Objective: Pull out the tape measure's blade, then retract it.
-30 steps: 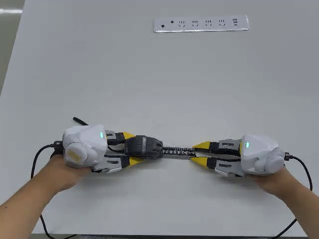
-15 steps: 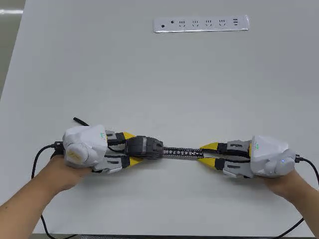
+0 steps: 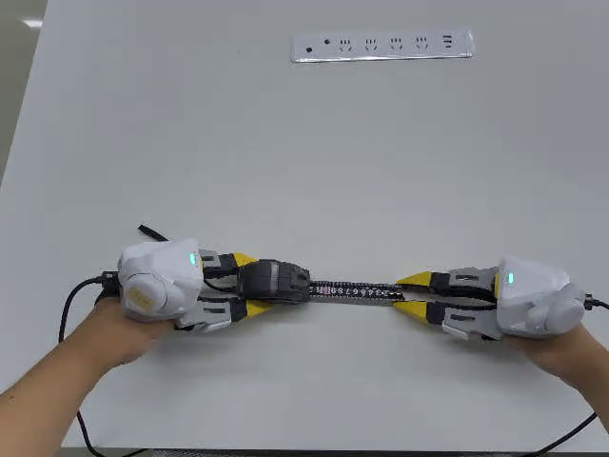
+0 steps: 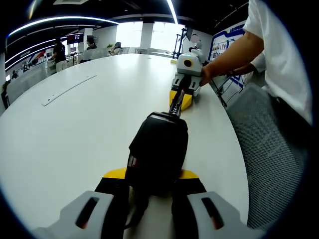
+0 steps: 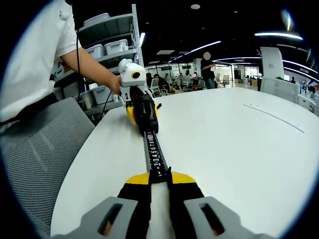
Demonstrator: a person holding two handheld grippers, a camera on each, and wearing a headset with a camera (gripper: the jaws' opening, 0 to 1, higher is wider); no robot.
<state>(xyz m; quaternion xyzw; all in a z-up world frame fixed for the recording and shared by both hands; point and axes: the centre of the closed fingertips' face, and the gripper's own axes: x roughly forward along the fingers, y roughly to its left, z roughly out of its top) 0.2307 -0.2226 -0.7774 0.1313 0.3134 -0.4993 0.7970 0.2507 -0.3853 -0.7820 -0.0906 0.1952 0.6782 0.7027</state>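
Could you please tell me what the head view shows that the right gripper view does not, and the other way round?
The head view adds the right gripper seen from outside, with the hand that holds it, and the sockets of the power strip seen from above. The right gripper view adds a mesh chair, shelves with bins and the office behind. Both share the left gripper clamped on the tape measure case, the blade running from it into the right gripper's shut jaws, and the white table.

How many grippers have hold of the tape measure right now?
2. The left gripper clamps the black tape-measure case; the right gripper pinches the end of its numbered blade.
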